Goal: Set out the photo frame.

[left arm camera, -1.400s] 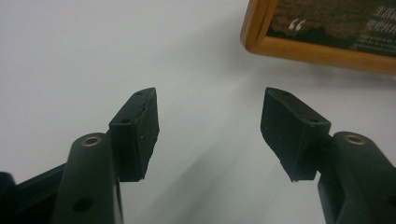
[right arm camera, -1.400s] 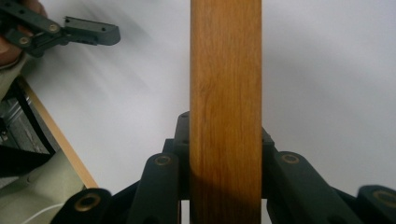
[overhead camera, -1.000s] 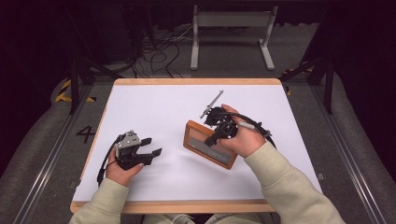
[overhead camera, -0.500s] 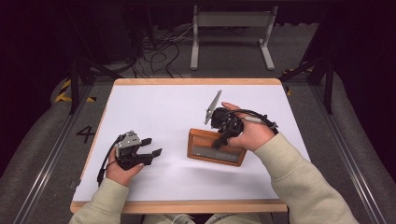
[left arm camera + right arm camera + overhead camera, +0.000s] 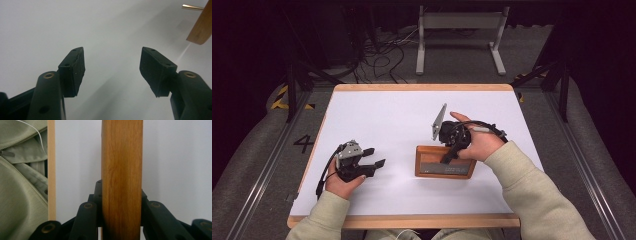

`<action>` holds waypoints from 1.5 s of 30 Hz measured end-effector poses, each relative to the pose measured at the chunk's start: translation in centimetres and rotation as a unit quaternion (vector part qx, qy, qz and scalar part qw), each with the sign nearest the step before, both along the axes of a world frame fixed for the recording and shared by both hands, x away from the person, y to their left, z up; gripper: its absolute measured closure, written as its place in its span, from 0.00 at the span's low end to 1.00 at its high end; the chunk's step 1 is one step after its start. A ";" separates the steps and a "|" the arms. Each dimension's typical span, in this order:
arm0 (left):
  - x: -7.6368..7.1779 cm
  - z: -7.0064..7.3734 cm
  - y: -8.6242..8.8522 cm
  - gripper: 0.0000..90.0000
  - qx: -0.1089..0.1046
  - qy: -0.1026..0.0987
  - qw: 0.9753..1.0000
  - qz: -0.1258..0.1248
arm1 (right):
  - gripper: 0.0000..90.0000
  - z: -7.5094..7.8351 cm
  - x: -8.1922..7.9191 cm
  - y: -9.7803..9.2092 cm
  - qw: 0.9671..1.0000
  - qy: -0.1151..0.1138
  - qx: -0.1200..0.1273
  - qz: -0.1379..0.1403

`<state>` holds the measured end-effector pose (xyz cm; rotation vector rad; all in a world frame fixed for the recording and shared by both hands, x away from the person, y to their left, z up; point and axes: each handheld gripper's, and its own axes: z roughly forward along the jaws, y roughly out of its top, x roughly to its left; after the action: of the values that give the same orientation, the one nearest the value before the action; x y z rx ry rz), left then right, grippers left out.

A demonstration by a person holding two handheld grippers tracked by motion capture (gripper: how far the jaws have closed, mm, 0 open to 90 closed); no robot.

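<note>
A wooden frame with a dark grey panel lies low over the white table, right of the middle. My right gripper is shut on its far long edge, the hand behind it. In the right gripper view the frame's wooden edge stands upright between the jaws of the right gripper. My left gripper rests at the front left, open and holding nothing. In the left gripper view the left gripper has its pads wide apart over bare table, and a corner of the frame shows at the top right.
The table's wooden front rim runs close to the person. A grey metal stand and loose cables lie on the floor beyond the far edge. The person's light green jacket shows past the table edge.
The right gripper has turned the frame from a slant to nearly square with the table's front edge and shifted it slightly right. The left gripper has stayed still.
</note>
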<state>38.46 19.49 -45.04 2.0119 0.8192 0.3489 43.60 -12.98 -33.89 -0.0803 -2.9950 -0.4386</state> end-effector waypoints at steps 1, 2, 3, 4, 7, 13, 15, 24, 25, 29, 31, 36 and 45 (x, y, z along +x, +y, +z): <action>0.0 0.0 0.0 0.42 0.000 0.000 1.000 0.000 | 0.81 -0.3 0.1 0.0 1.000 0.002 0.000 -0.001; 0.0 0.0 0.0 0.42 0.000 0.000 1.000 0.000 | 0.81 -0.5 0.1 0.0 1.000 0.004 -0.004 -0.003; 0.0 0.0 0.0 0.42 0.000 0.000 1.000 0.000 | 0.81 -0.7 0.2 0.0 1.000 0.007 -0.006 -0.001; 0.0 0.0 0.0 0.42 0.000 0.000 1.000 0.000 | 0.81 -0.7 0.2 0.0 1.000 0.007 -0.006 -0.001; 0.0 0.0 0.0 0.42 0.000 0.001 1.000 -0.001 | 0.81 -1.3 0.3 0.0 1.000 0.011 -0.005 0.011; 0.0 0.0 0.0 0.42 0.000 0.001 1.000 0.000 | 0.81 -1.8 0.4 0.4 1.000 0.015 -0.003 0.022; 0.0 0.0 0.0 0.42 0.000 0.000 1.000 0.000 | 0.81 -1.9 0.5 0.4 1.000 0.016 -0.001 0.017; 0.0 0.0 0.0 0.42 0.001 0.000 1.000 -0.001 | 0.81 -2.0 1.1 0.0 1.000 0.017 0.006 -0.020; 0.0 0.0 0.0 0.42 0.001 -0.001 1.000 -0.002 | 0.81 -2.0 1.2 0.0 1.000 0.018 0.007 -0.020; 0.0 0.0 0.0 0.42 0.002 -0.001 1.000 -0.002 | 0.73 -2.0 1.2 -0.2 0.999 0.005 0.025 -0.024; 0.0 0.0 0.0 0.42 0.002 -0.001 1.000 -0.003 | 0.58 -1.9 1.4 -0.5 0.998 -0.014 0.040 -0.048; 0.0 -0.1 -0.1 0.42 0.001 0.002 1.000 -0.001 | 0.47 -1.9 1.5 -0.9 0.994 -0.032 0.061 -0.080; -0.4 0.2 0.1 0.41 -0.001 -0.003 1.000 0.000 | 0.31 -0.4 0.6 -3.6 0.974 -0.083 0.141 -0.154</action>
<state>38.03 19.60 -44.82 2.0079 0.8170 0.3536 44.18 -16.58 -34.25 -0.5111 -3.0486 -0.9409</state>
